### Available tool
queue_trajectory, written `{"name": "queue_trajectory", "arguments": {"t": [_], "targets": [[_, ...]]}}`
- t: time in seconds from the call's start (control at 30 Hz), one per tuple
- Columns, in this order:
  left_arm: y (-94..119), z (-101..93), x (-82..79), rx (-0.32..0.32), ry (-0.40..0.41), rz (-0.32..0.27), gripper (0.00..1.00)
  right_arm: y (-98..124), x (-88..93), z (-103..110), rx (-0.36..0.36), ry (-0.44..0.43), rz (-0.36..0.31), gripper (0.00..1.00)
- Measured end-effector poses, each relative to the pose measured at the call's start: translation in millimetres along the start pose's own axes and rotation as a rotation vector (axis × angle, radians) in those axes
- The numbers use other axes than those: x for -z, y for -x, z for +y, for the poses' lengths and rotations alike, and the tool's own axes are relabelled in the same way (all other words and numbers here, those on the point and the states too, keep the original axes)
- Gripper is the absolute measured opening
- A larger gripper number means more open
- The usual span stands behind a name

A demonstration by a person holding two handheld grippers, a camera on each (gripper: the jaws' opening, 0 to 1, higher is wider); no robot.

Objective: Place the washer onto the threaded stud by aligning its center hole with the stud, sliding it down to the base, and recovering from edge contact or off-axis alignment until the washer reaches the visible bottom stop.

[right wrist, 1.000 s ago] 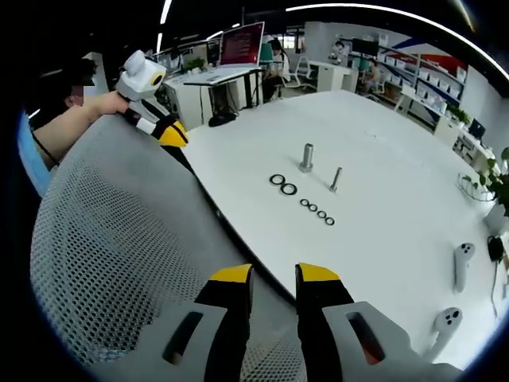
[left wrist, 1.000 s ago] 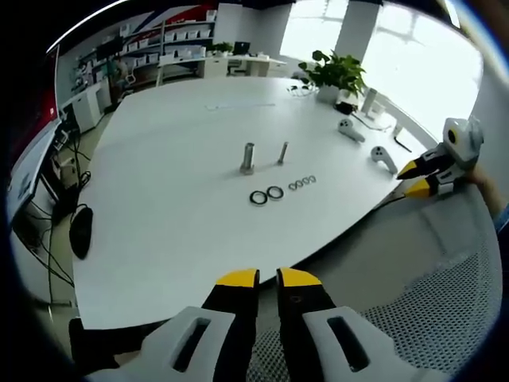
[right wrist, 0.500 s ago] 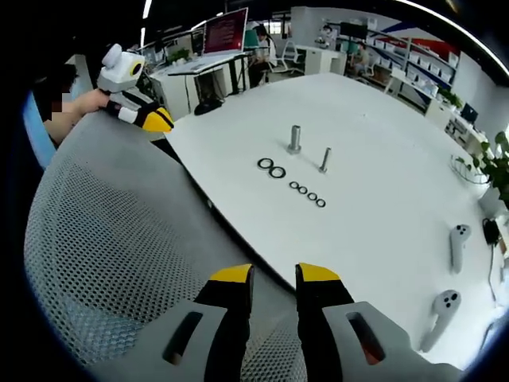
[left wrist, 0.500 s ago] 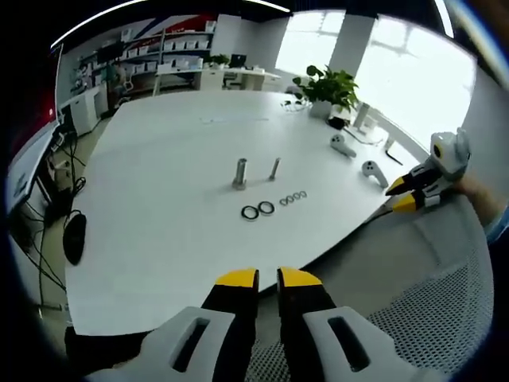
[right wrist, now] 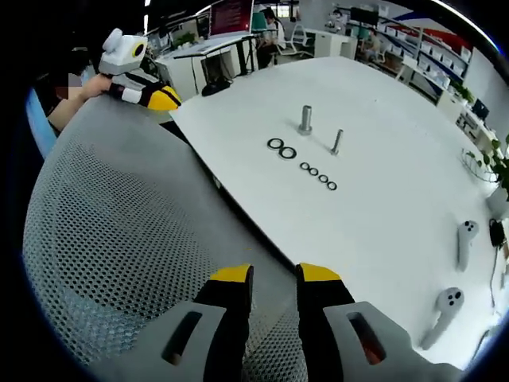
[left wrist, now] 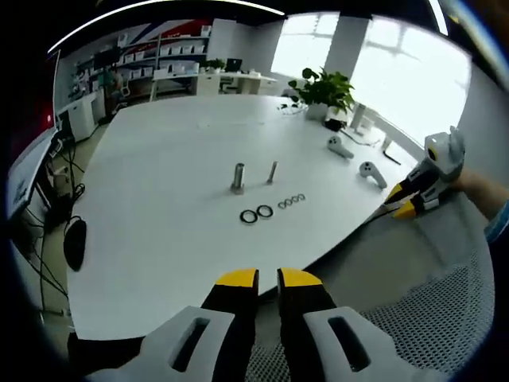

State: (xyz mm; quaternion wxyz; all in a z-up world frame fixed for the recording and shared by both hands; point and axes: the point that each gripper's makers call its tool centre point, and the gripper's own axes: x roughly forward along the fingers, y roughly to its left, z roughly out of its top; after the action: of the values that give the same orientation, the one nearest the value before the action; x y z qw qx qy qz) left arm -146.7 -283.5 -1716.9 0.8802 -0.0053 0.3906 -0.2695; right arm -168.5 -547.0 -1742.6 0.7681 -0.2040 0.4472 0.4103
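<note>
- While both tongs hang back over the grey mesh chair back (right wrist: 103,239), the thick stud (left wrist: 238,177) stands upright well out on the white table (left wrist: 159,215), far ahead of the left tongs (left wrist: 268,278).
- Just beside the thick stud stands a thinner stud (left wrist: 272,172), also upright.
- Two large black washers (left wrist: 257,215) lie flat and side by side on the table, just on the tongs' side of the thick stud; none is on a stud.
- Four small washers (left wrist: 291,200) lie in a short row next to the large pair, below the thin stud.
- In the right gripper view the thick stud (right wrist: 305,119), the large washers (right wrist: 281,148) and the small row (right wrist: 318,174) sit well ahead of the right tongs (right wrist: 274,274).
- Two white controllers (right wrist: 455,274) lie far from the thick stud, near the table's edge.
- Left tongs: jaws narrow, a slim gap between the yellow tips, holding nothing.
- Right tongs: jaws a little apart, empty, touching nothing.
</note>
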Motion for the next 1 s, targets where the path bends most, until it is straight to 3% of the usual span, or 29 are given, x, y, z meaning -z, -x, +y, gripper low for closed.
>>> {"name": "queue_trajectory", "arguments": {"t": [0.07,0.2,0.27,0.3,0.4,0.6,0.8,1.0], "targets": [[-1,0.4,5.3,0.002,0.001,0.032,0.07,-2,2.3,5,-0.050,0.018,0.021,0.24],[0,0.2,4.0,0.001,-0.008,0.023,0.07,-8,6.5,0,-0.128,0.091,0.065,0.24],[0,2.3,3.4,-0.010,0.004,0.019,0.07,-11,11.4,-7,-0.129,0.106,0.112,0.23],[0,3.3,4.4,-0.015,0.010,0.024,0.07,-15,7.4,-11,-0.135,0.157,0.094,0.23],[1,4.7,4.1,-0.024,0.004,0.020,0.07,-25,4.5,-25,-0.135,0.173,0.097,0.23],[2,6.6,3.9,-0.034,0.022,0.008,0.07,-34,-7.1,-43,-0.130,0.150,0.077,0.23],[3,8.0,2.2,-0.040,0.027,-0.006,0.07,-46,-7.8,-57,-0.115,0.173,0.103,0.23],[2,6.9,5.2,-0.038,0.022,0.010,0.07,-59,-19.7,-74,-0.087,0.179,0.077,0.20]]}}
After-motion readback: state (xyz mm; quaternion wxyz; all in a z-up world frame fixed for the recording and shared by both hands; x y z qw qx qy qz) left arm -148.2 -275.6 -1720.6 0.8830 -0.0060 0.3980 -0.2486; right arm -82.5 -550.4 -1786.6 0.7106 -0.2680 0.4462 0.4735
